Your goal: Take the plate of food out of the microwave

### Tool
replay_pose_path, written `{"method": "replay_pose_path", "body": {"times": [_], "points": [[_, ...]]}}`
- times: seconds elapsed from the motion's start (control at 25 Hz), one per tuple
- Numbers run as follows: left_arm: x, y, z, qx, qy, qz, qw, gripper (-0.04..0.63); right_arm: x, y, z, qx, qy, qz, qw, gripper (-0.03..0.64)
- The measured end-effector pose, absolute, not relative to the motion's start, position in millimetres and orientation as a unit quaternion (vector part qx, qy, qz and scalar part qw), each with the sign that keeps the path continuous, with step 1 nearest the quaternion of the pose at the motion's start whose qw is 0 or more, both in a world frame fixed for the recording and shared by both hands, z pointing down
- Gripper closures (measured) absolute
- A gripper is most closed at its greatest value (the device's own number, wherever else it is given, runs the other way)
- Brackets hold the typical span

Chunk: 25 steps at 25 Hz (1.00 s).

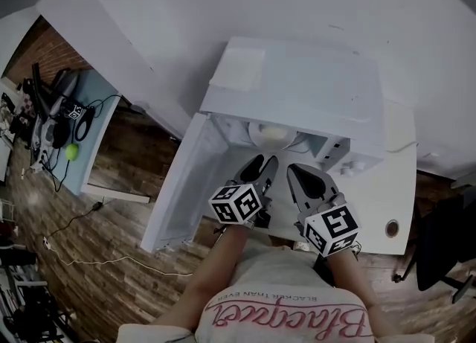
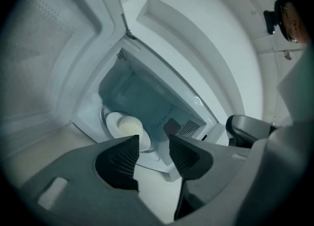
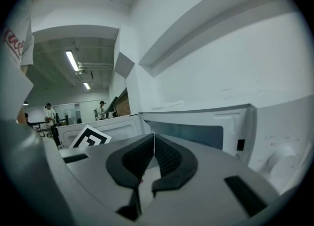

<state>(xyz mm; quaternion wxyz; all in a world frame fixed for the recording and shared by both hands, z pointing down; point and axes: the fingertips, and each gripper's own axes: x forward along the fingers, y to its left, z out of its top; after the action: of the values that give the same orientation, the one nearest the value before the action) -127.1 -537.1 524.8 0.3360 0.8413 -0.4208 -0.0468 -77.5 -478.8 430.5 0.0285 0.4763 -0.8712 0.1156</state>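
A white microwave [image 1: 297,88] stands with its door [image 1: 178,193] swung open to the left. Inside lies a white plate [image 1: 271,135] bearing a pale round mound of food [image 2: 130,126]. My left gripper [image 1: 262,163] hangs just before the opening, its jaws open, with nothing between them. In the left gripper view the plate [image 2: 114,123] lies just beyond the left gripper [image 2: 153,147] and slightly left of the gap. My right gripper [image 1: 301,174] sits beside it to the right, shut and empty. In the right gripper view the right gripper [image 3: 154,140] faces the microwave's front frame [image 3: 196,133].
The microwave's control panel with a round dial [image 3: 282,163] is at the right. The white table [image 1: 401,185] has a cable hole [image 1: 392,228]. A cluttered desk [image 1: 67,133] stands at far left on the wooden floor. People stand far off in the room [image 3: 49,114].
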Motion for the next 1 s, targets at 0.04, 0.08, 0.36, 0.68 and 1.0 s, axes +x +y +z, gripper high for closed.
{"method": "replay_pose_path", "body": {"times": [0.04,0.08,0.36,0.68,1.0], "points": [[-128,-540,530,0.836,-0.42,-0.049,0.35,0.397,-79,-480,433,0.477,-0.87,0.118,0.031,0.603],[-130,-543,535,0.831,-0.418,-0.052,0.362,0.397,-80,-482,435,0.478,-0.869,0.12,0.035,0.603],[-133,-562,563,0.806,-0.404,-0.061,0.428,0.401,-89,-493,448,0.487,-0.862,0.132,0.049,0.603],[-136,-584,586,0.758,-0.39,-0.109,0.511,0.413,-94,-504,462,0.494,-0.854,0.146,0.066,0.603],[-136,-600,594,0.728,-0.392,-0.128,0.548,0.458,-91,-514,474,0.5,-0.847,0.165,0.073,0.603]]}}
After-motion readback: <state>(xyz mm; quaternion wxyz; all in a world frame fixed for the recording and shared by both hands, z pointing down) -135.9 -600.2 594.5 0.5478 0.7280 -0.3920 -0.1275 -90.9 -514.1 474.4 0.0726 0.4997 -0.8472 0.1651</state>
